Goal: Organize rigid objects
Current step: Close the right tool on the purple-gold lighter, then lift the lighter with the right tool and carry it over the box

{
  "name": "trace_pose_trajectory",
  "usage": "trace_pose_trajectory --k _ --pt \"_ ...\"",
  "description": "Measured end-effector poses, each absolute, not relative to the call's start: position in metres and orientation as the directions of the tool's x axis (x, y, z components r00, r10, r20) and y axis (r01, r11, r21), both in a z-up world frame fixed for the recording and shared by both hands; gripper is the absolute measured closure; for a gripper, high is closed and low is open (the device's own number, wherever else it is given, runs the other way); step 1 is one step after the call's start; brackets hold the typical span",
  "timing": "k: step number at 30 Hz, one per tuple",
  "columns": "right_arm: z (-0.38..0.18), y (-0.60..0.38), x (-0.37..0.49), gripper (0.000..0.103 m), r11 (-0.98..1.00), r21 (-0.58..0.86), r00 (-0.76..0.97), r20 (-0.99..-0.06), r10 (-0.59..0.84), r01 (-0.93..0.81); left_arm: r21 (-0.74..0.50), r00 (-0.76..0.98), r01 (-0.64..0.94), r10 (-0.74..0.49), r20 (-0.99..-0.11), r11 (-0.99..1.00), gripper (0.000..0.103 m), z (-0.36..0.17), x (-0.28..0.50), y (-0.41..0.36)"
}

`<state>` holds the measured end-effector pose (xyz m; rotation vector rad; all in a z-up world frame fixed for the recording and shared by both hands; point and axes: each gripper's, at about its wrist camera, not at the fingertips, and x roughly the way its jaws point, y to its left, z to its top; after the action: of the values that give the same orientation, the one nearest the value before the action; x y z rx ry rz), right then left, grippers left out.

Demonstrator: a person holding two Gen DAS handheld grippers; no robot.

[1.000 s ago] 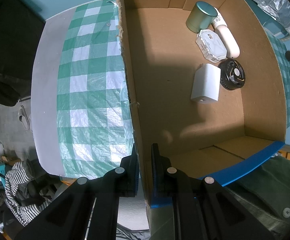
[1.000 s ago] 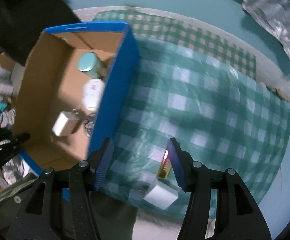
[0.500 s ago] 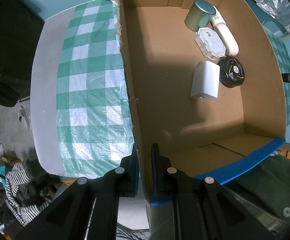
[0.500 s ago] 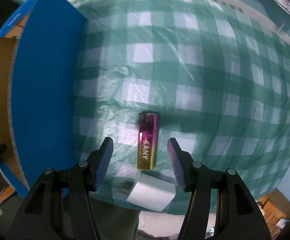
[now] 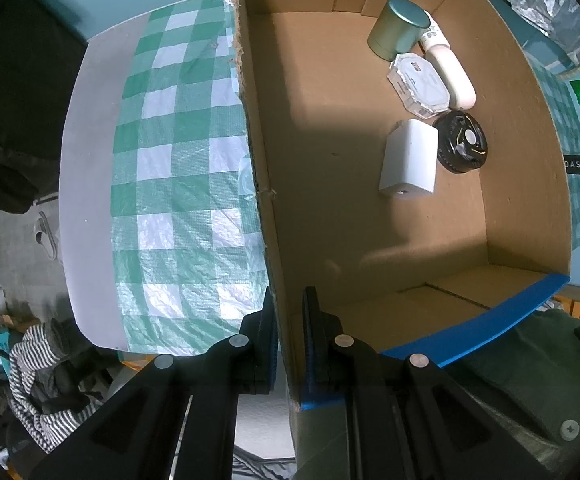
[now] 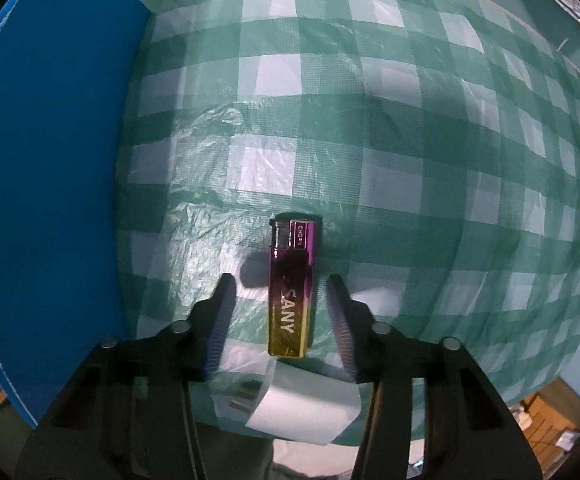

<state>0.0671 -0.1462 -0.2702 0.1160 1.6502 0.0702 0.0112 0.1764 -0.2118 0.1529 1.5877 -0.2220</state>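
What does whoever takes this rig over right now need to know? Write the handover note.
Left gripper: shut on the cardboard box wall, steadying it.
Right gripper: jaws just been closing around the lighter lying on the checked cloth; pads not yet touching it.
Done: green tin, white bottle, flat white case, white adapter and black disc are in the box.
Left: grip the lighter and box it, then the white charger near the cloth's edge.
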Motion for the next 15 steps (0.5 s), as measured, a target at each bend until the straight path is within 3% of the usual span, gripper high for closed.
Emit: trace_pose_trajectory --k 7,8,15 --pt "-0.272 -0.139 0.067 0.073 0.996 0.085 -0.068 -0.994 0.087 0.019 -0.051 -0.032 0.236 -0.045 -0.998 0.97 0.092 -0.213 0.012 0.18" --pt "-0.273 -0.136 0.066 0.08 0.997 0.074 -0.067 -0.995 0.074 0.012 -0.052 -0.032 0.237 -0.045 -0.998 0.97 0.092 -0.213 0.012 0.18" --pt "-0.272 -0.142 0.064 0.081 0.996 0.089 -0.065 -0.994 0.088 -0.002 -0.053 -0.037 0.246 -0.045 -0.998 0.968 0.092 -0.215 0.013 0.18"
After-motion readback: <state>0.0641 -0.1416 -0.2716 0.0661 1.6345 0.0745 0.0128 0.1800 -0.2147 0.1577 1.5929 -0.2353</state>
